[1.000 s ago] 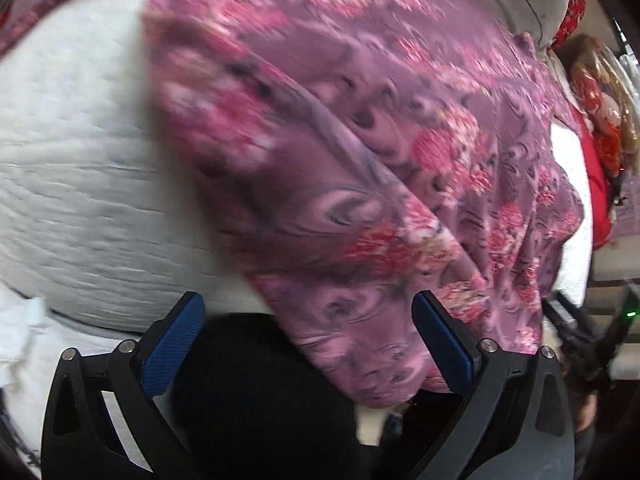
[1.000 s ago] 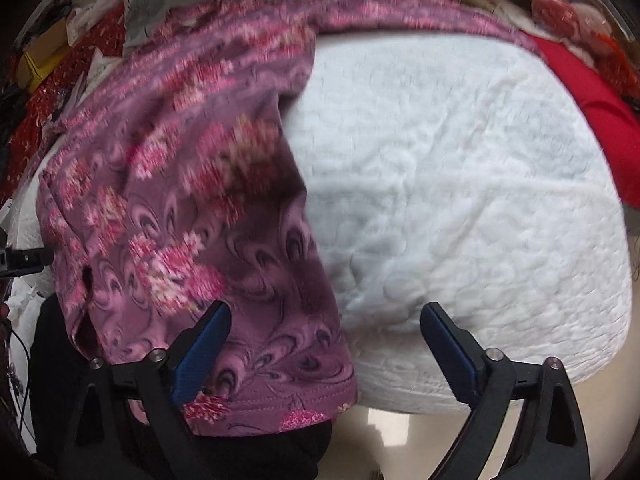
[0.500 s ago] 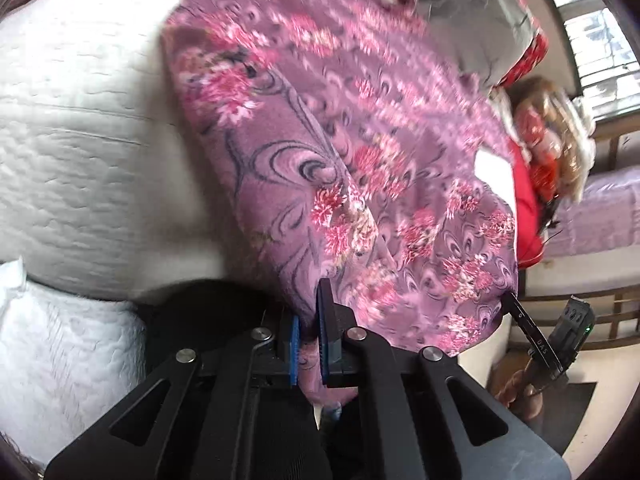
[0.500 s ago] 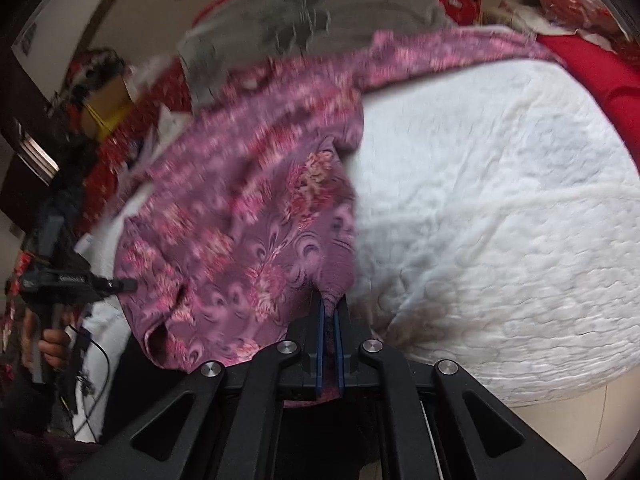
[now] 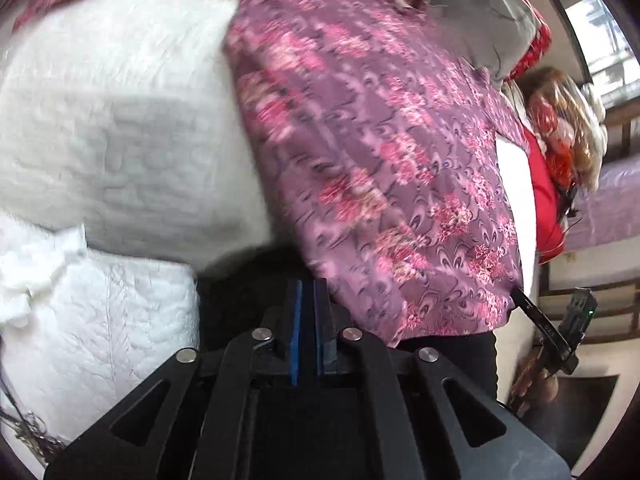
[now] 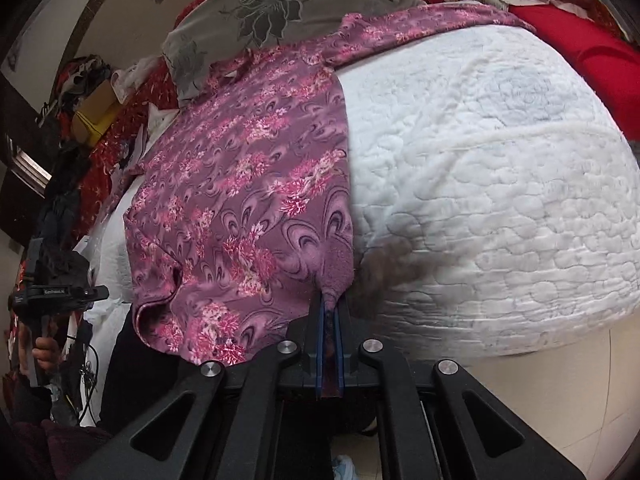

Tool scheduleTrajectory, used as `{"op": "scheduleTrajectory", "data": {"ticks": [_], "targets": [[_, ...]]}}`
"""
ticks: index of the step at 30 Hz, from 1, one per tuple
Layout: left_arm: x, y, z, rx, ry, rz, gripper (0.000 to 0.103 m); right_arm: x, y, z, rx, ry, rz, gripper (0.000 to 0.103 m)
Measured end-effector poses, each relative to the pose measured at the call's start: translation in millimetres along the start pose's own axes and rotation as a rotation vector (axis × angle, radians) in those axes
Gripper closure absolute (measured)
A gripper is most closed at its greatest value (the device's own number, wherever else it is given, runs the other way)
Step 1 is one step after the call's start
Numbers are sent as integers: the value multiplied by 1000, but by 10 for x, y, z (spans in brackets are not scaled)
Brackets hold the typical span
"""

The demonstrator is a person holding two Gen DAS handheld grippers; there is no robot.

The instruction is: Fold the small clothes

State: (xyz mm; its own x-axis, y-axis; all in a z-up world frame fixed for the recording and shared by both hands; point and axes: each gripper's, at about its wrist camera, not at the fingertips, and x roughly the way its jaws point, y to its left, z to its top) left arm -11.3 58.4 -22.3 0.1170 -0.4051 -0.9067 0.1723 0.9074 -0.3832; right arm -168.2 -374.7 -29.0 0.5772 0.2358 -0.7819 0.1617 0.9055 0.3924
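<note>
A purple garment with pink flowers [image 5: 380, 160] lies spread over a white quilted bed [image 5: 120, 120]. Its near edge hangs over the bed's front. My left gripper [image 5: 307, 304] is shut, and the garment's left edge runs down into its blue pads; the picture is blurred there. In the right wrist view the same garment [image 6: 240, 200] is pulled taut towards me. My right gripper [image 6: 329, 320] is shut on its right hem corner, with a strip of fabric showing between the pads. A sleeve stretches across the far side of the bed.
A grey flowered pillow [image 6: 280, 4] sits at the head of the bed. Red bedding [image 6: 580, 48] lies along the bed's right side. Clutter and boxes [image 6: 92, 116] stand on the left. The person's dark clothing [image 6: 140, 360] is just below the hem. Pale floor [image 6: 580, 400] shows at the right.
Both grippers went from wide open around the hem to shut on it. Both have since risen and drawn back, lifting the hem and pulling the garment taut.
</note>
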Motion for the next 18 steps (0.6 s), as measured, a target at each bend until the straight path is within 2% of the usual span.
{"op": "scheduleTrajectory", "data": {"ticks": [1,2,3,5,9,10,12,14,16,17,18], "targets": [[-4,-96,61,23,-8,6,94,7,6,0,-2,-3,0,99],[9,-183,146,32,-12,11,79,18,12,9,-6,-4,-2,99],[28,-246,235,28,-16,22,57,33,16,17,-7,-4,-2,99],[113,-359,466,7,-18,48,42,61,15,41,-2,-4,-1,99],[477,-481,811,-13,103,115,42,93,-31,12,9,3,3,98],[550,-492,839,-10,125,146,42,101,-46,2,12,4,3,98],[784,-501,877,0,203,253,42,111,-71,-15,17,4,6,98],[955,-446,852,-12,260,305,45,119,-78,-22,21,2,9,98],[1011,-323,835,-67,273,267,54,121,-78,-20,19,-1,12,98],[970,-267,833,-98,259,237,70,118,-76,-19,16,-4,14,98],[921,-226,826,-116,247,208,99,108,-70,-18,11,-8,15,98]]}}
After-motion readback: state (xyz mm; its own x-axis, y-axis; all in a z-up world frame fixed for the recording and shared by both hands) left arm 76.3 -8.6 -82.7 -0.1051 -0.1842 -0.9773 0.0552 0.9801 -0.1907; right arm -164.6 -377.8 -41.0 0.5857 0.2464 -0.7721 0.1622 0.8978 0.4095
